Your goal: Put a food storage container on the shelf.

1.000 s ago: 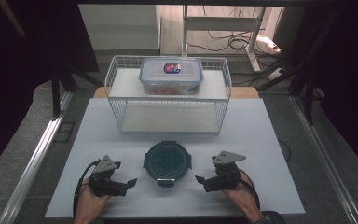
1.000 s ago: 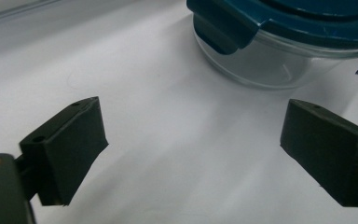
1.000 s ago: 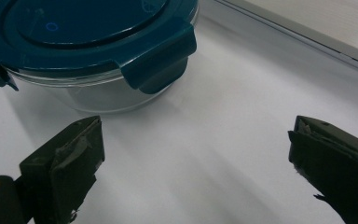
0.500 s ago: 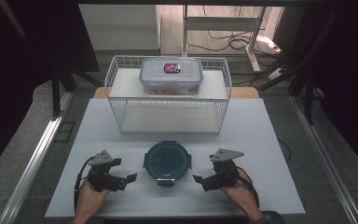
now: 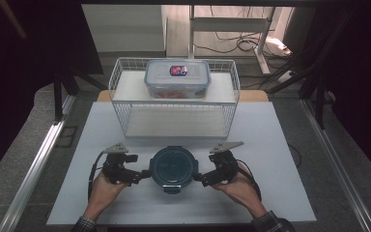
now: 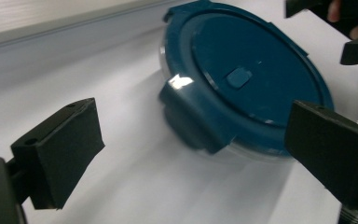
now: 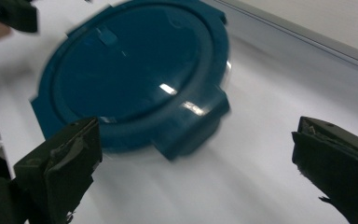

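- Both grippers have closed in on the round container from either side since a second ago; before, they sat wider apart on the worktop, and now each one's tips are just beside its rim
- The left gripper (image 5: 142, 175) is held by the person's left hand (image 5: 107, 186), its jaws spread wide with nothing between them; in the left gripper view the dark pads (image 6: 58, 151) frame one of the lid's clip tabs without touching it
- The right gripper (image 5: 197, 178) sits in the right hand (image 5: 236, 186), its jaws likewise standing well apart and empty; in the right gripper view another clip tab lies between them
- The round container (image 5: 173, 166) has a dark blue lid (image 6: 256, 77) with a small raised square at its centre, and rests flat at the near middle of the worktop
- The white worktop (image 5: 280, 159) is plain and matte, with a pale edge strip along its far side
- A white wire basket (image 5: 229, 87) stands at the back of the worktop; a clear rectangular box (image 5: 176, 79) with a blue-rimmed lid and a red label sits on its upper level
- Beyond the worktop the room is dim, with dark drapes on both sides, grey floor, a metal rail (image 5: 34, 164) at left and loose cables (image 5: 232, 46) near a pale frame at the back
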Available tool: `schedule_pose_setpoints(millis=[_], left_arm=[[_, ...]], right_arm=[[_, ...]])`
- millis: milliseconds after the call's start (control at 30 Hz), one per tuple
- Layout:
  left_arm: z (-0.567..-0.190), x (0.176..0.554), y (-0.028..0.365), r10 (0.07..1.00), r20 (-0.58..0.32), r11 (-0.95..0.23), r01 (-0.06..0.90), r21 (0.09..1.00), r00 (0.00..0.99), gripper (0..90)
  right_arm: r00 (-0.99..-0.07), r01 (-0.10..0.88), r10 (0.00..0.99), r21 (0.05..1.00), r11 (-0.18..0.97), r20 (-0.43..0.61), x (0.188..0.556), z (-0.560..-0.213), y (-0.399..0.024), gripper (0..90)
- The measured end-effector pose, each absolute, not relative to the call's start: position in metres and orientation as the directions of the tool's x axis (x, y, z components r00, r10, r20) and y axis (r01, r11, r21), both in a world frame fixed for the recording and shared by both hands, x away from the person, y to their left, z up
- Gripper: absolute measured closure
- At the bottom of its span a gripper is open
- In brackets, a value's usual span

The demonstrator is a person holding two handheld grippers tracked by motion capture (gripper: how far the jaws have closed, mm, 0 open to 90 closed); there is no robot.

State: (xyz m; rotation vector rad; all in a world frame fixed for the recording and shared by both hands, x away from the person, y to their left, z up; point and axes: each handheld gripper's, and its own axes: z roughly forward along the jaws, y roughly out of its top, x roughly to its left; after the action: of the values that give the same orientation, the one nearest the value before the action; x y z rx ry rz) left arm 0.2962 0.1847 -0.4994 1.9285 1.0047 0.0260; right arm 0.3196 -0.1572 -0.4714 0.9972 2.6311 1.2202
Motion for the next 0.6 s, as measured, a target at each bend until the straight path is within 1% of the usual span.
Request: schedule_pose_setpoints(millis=[167,233,267,333,367,400,433,500,600], left_arm=[[-0.503,0.312,0.174,0.617,-0.386,-0.275,0.647,0.711,0.686,6.7],[-0.511,0.317,0.175,0.592,-0.416,-0.295,0.666,0.685,0.69,8.3],[-0.517,0.319,0.178,0.561,-0.455,-0.29,0.679,0.674,0.691,9.7],[-0.527,0.321,0.185,0.488,-0.565,-0.239,0.724,0.647,0.665,15.0],[-0.53,0.322,0.187,0.445,-0.604,-0.226,0.735,0.639,0.661,20.6],[-0.532,0.323,0.187,0.424,-0.62,-0.223,0.74,0.634,0.66,27.2],[-0.532,0.322,0.186,0.431,-0.619,-0.216,0.741,0.635,0.656,28.2],[-0.531,0.322,0.187,0.431,-0.626,-0.214,0.748,0.628,0.65,29.3],[-0.533,0.317,0.192,0.416,-0.639,-0.184,0.748,0.637,0.647,36.1]], right_arm=[[-0.785,0.553,0.569,0.691,0.465,0.245,0.331,-0.476,-0.142,6.7],[-0.779,0.571,0.566,0.674,0.468,0.268,0.335,-0.483,-0.139,8.8],[-0.774,0.586,0.564,0.662,0.468,0.287,0.336,-0.486,-0.14,10.2],[-0.76,0.623,0.543,0.638,0.451,0.358,0.339,-0.492,-0.144,14.7],[-0.754,0.639,0.523,0.625,0.448,0.396,0.341,-0.495,-0.146,19.0],[-0.75,0.65,0.503,0.62,0.44,0.429,0.342,-0.497,-0.149,23.2],[-0.742,0.662,0.49,0.617,0.426,0.458,0.342,-0.499,-0.151,24.9],[-0.733,0.672,0.489,0.614,0.413,0.473,0.343,-0.5,-0.153,26.5],[-0.734,0.671,0.488,0.618,0.41,0.473,0.341,-0.497,-0.156,32.4]])
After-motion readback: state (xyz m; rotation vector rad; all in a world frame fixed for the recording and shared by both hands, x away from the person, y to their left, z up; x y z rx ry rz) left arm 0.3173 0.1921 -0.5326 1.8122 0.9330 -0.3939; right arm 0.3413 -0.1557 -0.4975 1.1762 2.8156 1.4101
